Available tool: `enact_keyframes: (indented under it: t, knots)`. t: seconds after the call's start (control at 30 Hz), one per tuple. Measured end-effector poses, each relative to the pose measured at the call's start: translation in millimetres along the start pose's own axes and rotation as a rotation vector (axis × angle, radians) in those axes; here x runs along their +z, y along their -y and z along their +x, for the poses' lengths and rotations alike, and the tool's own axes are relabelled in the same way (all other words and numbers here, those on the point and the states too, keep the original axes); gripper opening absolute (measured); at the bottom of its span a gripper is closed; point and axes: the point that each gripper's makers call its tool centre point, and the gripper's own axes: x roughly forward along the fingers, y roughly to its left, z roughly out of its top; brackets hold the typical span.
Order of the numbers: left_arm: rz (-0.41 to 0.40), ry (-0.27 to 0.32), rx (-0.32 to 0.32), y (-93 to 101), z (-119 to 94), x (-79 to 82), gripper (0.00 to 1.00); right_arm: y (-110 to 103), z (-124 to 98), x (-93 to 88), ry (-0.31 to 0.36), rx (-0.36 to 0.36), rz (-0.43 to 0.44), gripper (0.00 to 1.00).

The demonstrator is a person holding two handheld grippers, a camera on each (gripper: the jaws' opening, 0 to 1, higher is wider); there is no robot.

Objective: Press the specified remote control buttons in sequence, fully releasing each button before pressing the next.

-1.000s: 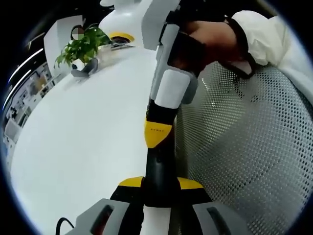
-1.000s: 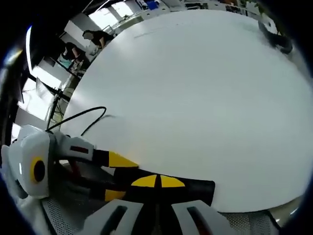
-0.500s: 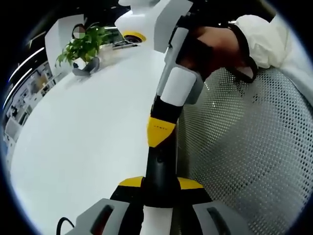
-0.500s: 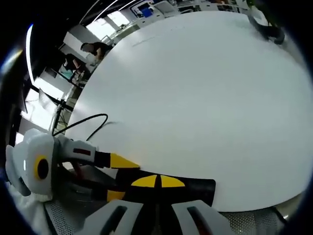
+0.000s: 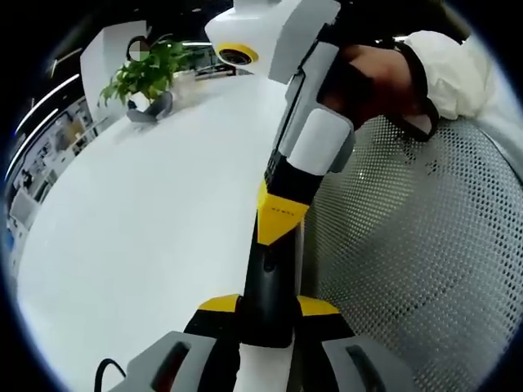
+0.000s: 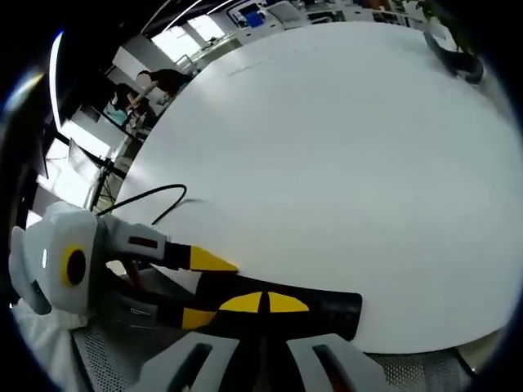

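A slim black remote [image 5: 265, 273] stands between the yellow-tipped jaws of my left gripper [image 5: 268, 306], which is shut on its lower end. My right gripper [image 5: 282, 219] comes down from the upper right, held by a hand [image 5: 368, 77] in a white sleeve. Its jaws are shut and the yellow tip rests on the remote's upper part. In the right gripper view the remote [image 6: 335, 310] lies crosswise at the table's near edge, under my right gripper [image 6: 263, 303]. My left gripper [image 6: 203, 287] clamps it from the left.
A wide white table [image 5: 147, 212] stretches ahead, with a potted plant [image 5: 143, 77] and a dark grey object [image 6: 458, 57] at its far end. A white mesh chair back [image 5: 409, 261] sits on the right. A black cable [image 6: 155, 196] curls near the table's edge.
Both views have shifted a little. In the left gripper view my right gripper has leaned to the right, and its tip still sits on the remote. The left gripper's hold is unchanged.
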Motion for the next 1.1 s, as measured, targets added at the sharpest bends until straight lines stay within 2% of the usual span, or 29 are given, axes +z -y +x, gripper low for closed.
enact_keyframes:
  t: [0.47,0.7,1.0,1.1]
  knots:
    - [0.004,0.003,0.008,0.8,-0.1,0.3,0.24,-0.5,-0.5,-5.3,-0.018,-0.005,-0.013,0.00]
    - [-0.002,0.000,0.006,0.6,0.8,0.3,0.25,0.0,1.1,-5.4,-0.019,-0.027,-0.055,0.00]
    - [-0.002,0.006,0.008,0.0,1.4,-0.2,0.25,0.2,1.1,-5.2,-0.013,-0.002,-0.013,0.00]
    - [-0.004,0.007,0.007,0.0,1.2,-0.4,0.25,1.1,-0.2,-4.5,-0.008,0.022,0.049,0.00]
